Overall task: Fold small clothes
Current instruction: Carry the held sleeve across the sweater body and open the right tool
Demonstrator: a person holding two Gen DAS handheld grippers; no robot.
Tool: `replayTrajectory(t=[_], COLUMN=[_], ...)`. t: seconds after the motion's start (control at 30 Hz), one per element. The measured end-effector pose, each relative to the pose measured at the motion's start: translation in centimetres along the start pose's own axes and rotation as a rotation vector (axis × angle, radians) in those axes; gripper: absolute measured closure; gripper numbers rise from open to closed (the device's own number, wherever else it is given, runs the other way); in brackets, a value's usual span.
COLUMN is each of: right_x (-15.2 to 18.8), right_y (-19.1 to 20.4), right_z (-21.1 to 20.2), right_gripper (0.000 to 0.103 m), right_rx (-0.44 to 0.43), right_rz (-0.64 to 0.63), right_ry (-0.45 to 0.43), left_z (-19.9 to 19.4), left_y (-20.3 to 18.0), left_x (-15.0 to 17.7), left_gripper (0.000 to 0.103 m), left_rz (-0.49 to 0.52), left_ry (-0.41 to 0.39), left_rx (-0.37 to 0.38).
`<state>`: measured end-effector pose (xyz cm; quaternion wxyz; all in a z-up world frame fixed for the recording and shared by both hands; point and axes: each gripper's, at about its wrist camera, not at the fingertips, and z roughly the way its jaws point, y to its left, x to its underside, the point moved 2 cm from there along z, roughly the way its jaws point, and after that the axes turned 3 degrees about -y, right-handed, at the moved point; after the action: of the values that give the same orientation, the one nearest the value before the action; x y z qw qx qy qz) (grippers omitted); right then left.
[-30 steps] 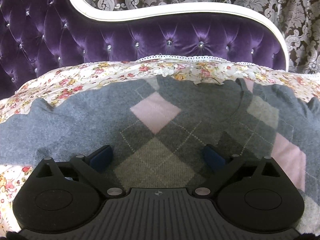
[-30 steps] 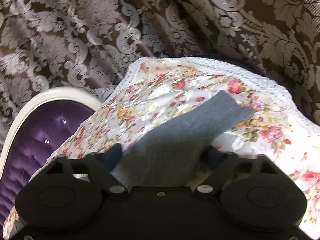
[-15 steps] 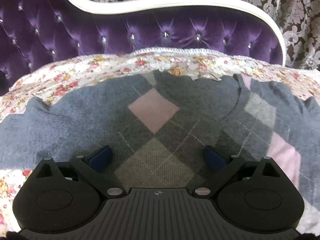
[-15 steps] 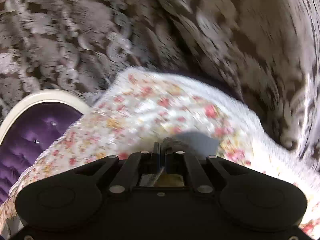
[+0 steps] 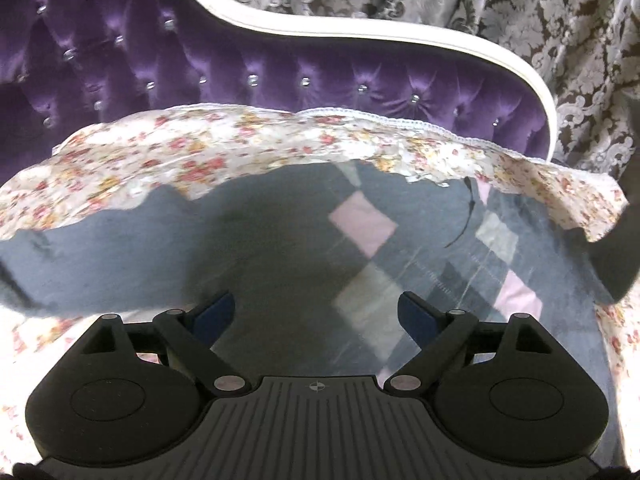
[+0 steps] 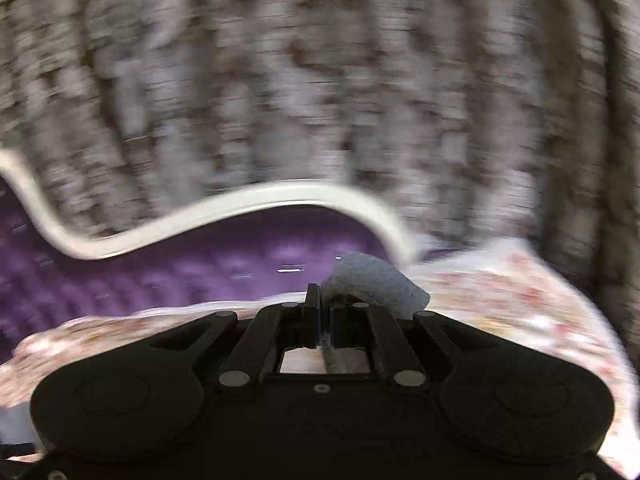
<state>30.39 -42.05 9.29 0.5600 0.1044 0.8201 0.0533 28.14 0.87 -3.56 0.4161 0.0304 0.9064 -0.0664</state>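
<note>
Change: right gripper (image 6: pixel 320 312) now has its jaws pressed together on the grey sleeve (image 6: pixel 376 280), which they only straddled a second ago.
Left gripper (image 5: pixel 316 312): jaws spread, just been narrowing slightly, pinching nothing, above the sweater (image 5: pixel 280 240).
Sweater: spread flat on the floral cover (image 5: pixel 240 148), before the purple headboard (image 5: pixel 280 76).
Reason (judged): sleeve held raised for folding across the body.

left gripper (image 5: pixel 318 312) jaws apart, just been narrowing; right gripper (image 6: pixel 325 312) clamped, view blurred, seemingly on cloth.
</note>
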Motion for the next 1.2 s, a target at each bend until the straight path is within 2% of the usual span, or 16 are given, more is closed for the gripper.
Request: replayTrajectory(t=[0.13,0.27,0.4,0.5,0.6,0.67,0.73,0.8,0.83,0.87,0.9,1.07,1.2], right_x=[1.8,6.4,12.8,17.1,20.2,21.3,21.7,22.0,22.1,22.1,22.0,20.0,18.7], right_y=[9.2,17.0,23.4,26.2,28.0,28.9,29.7,30.1,29.9,29.6,29.1,24.5,19.7], right_z=[2.2,6.1,8.9,10.3,10.0,9.5,9.2,8.8,8.4,7.9,7.3,5.1,4.2], right_gripper=[0.092,0.093,0.093,0.093,0.093,0.093,0.088,0.071,0.06,0.042,0.033,0.033,0.033], right_rx=[-0.157,-0.272,-0.311,-0.332,-0.346,-0.352,-0.395,-0.467,-0.505,-0.531,-0.549,-0.539,-0.461], right_rz=[-0.067,-0.104,-0.22,-0.272,-0.302,-0.308,-0.306,-0.322,-0.326,-0.321,-0.311,-0.223,-0.172], right_ry=[0.035,0.129,0.216,0.279,0.301,0.295,0.29,0.279,0.274,0.263,0.242,0.174,0.151], left_z=[-1.0,-1.4,-1.5,-1.6,-1.5,-1.6,-1.6,-1.7,-1.7,-1.7,-1.6,-0.1,1.6], left_y=[2.9,5.7,8.0,9.2,9.8,10.0,10.3,10.2,10.1,9.9,9.7,7.7,5.7], left_x=[1.0,2.2,3.3,4.0,4.2,4.3,4.3,4.0,3.8,3.5,3.3,1.6,0.5], left_gripper=[0.014,0.014,0.014,0.014,0.014,0.014,0.014,0.014,0.014,0.014,0.014,0.014,0.014], left_rz=[-0.04,-0.077,-0.1,-0.117,-0.126,-0.132,-0.135,-0.132,-0.129,-0.125,-0.123,-0.112,-0.085], left_ry=[0.015,0.033,0.045,0.051,0.05,0.047,0.043,0.034,0.027,0.02,0.015,0.007,0.01], left_rx=[-0.011,-0.03,-0.058,-0.068,-0.07,-0.068,-0.068,-0.065,-0.062,-0.056,-0.05,0.015,0.043])
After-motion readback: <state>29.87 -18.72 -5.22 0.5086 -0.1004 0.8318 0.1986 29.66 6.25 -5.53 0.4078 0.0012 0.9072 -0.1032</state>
